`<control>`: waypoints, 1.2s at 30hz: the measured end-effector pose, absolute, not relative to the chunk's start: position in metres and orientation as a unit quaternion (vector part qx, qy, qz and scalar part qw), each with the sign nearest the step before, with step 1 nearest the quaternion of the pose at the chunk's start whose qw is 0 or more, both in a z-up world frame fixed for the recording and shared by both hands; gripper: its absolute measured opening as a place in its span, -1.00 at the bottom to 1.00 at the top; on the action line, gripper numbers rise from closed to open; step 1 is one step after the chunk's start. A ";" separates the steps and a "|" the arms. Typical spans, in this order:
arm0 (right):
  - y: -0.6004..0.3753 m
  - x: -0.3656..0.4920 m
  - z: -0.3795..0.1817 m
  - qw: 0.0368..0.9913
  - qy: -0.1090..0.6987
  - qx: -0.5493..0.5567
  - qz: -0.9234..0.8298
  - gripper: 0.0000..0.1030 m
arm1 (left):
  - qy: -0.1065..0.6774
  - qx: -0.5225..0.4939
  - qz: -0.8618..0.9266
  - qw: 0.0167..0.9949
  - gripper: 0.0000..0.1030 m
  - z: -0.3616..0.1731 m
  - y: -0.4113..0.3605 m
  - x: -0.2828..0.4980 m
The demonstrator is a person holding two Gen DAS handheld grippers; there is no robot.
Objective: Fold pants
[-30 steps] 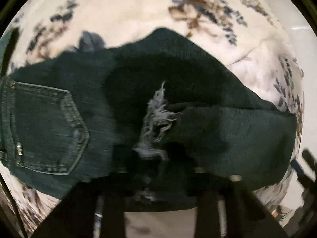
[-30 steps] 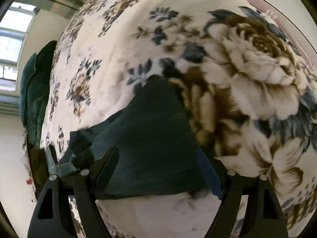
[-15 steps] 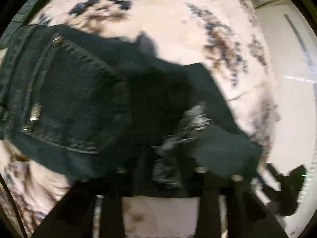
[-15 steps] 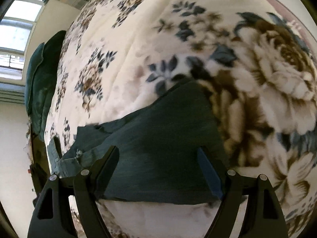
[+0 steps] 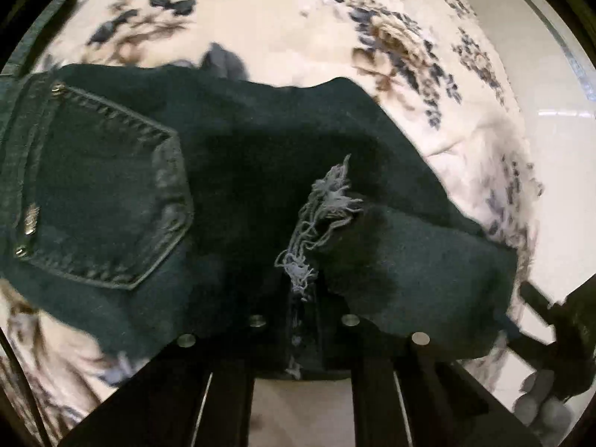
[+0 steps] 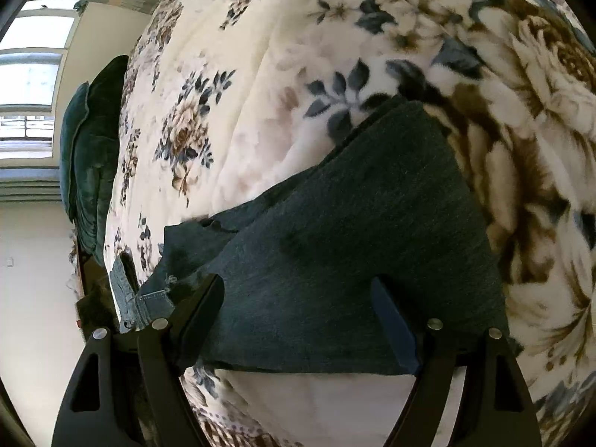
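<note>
Pants (image 5: 260, 156), dark denim, lie on a floral blanket (image 5: 298, 29) that covers a bed; in the left wrist view they are doubled over, with the seat and its back pocket (image 5: 104, 201) uppermost at the left and a leg panel laid across toward the right. The right wrist view shows the same garment from the other end as a flat leg panel (image 6: 354, 242) resting on the blanket, a paler inner hem peeking out at its left corner. A dark green cushion (image 6: 89, 149) stands well apart at the head of the bed, beneath a window (image 6: 29, 74).

Compared with half a second ago, the back pocket sits lower and nearer the left edge of the left wrist view, and the folded leg spreads wider to the right; the layer appears to be settling over the seat, so the fold is judged to be close to laid down but not yet released.

Right gripper (image 6: 298, 316) stands spread wide, its fingers straddling the leg panel's near edge and gripping nothing, as they did a second earlier. Left gripper (image 5: 301, 320) has its fingers drawn close together on the frayed hem (image 5: 316, 223), whose pale threads rise between them; it is judged to be clenched on the pants' hem edge. The next move would likely call for letting that edge down squarely.
</note>
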State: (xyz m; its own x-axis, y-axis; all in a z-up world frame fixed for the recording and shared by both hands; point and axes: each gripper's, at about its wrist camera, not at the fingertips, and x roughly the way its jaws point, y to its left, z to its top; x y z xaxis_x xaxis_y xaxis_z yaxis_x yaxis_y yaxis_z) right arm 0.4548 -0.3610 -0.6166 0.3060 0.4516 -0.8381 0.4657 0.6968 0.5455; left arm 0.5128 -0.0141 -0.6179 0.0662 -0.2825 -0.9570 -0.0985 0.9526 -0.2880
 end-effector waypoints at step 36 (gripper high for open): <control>-0.181 0.567 -0.598 0.700 0.643 0.279 0.134 0.37 | 0.504 -0.462 0.116 0.721 0.78 -0.576 0.206 0.454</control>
State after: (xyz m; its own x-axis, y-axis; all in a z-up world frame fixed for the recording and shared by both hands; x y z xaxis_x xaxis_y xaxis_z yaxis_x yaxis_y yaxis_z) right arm 0.5670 -0.1806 -0.5982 0.1370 0.5465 -0.8261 0.1722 0.8082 0.5632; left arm 0.4537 0.2058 -0.5763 0.4655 -0.2986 -0.8332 -0.6321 0.5467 -0.5491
